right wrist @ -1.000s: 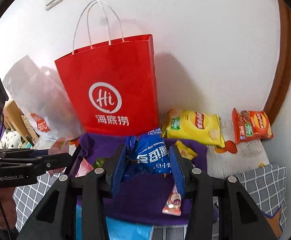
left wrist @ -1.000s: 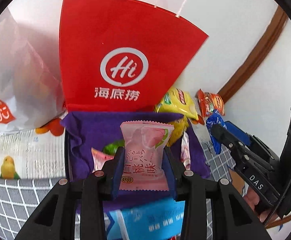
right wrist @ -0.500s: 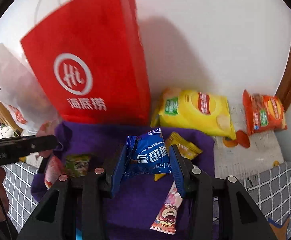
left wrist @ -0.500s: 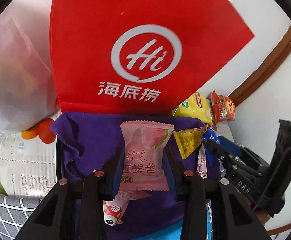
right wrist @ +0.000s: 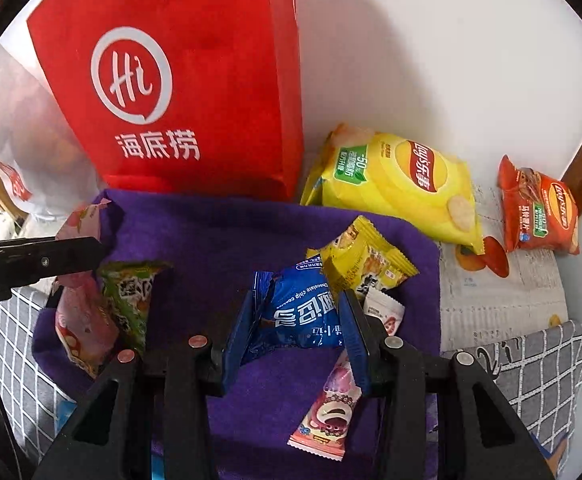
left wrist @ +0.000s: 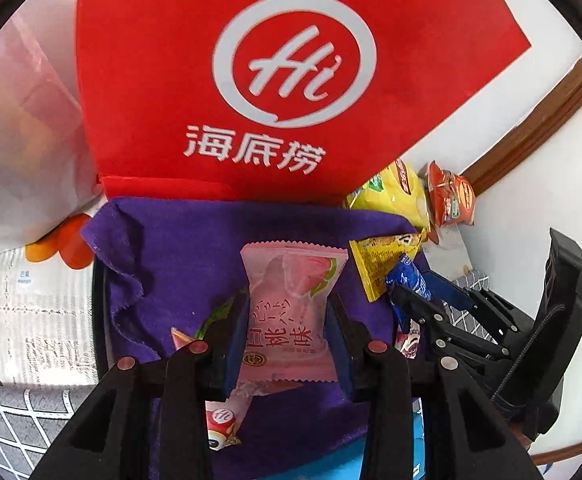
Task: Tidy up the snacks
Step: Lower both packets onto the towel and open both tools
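Note:
My left gripper (left wrist: 287, 320) is shut on a pink peach snack packet (left wrist: 291, 304), held low over a purple cloth (left wrist: 195, 248). My right gripper (right wrist: 297, 316) is shut on a blue cookie packet (right wrist: 299, 312) over the same cloth (right wrist: 211, 240). It shows at the right of the left wrist view (left wrist: 431, 304). A yellow packet (right wrist: 365, 258), a white packet (right wrist: 383, 308) and a pink character bar (right wrist: 331, 412) lie on the cloth near the right gripper. A green packet (right wrist: 131, 292) and a pink one (right wrist: 83, 332) lie at its left.
A red paper bag (right wrist: 179, 80) stands behind the cloth against the white wall. A yellow chip bag (right wrist: 403, 184) and an orange chip bag (right wrist: 539, 208) lie at the right. A white plastic bag (left wrist: 15, 140) sits at the left. A brown door frame (left wrist: 531, 120) runs along the right.
Both grippers have moved forward and lower toward the red bag, still holding their packets. The bag looms larger and more snacks on the cloth have come into view.

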Available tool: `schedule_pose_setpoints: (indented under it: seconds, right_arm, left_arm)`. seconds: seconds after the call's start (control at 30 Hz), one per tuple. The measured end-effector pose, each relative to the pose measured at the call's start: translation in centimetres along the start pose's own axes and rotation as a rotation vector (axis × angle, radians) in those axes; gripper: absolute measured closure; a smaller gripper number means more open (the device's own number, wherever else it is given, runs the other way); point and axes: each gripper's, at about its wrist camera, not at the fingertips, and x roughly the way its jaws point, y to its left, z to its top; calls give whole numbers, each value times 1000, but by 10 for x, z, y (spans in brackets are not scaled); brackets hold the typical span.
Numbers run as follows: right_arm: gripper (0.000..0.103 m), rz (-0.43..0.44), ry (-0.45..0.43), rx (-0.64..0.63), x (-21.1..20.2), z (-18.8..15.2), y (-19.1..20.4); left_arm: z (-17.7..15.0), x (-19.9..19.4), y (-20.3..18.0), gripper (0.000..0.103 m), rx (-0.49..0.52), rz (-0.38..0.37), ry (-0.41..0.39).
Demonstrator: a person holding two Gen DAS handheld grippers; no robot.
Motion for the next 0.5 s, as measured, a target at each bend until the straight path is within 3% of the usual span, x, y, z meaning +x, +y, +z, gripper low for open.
schedule_pose_setpoints:
  seconds: [0.5]
  right_arm:
    - [55,-42,43,-21,7,3,1]
  left_arm:
    - [1,12,-3,67,7,28,37]
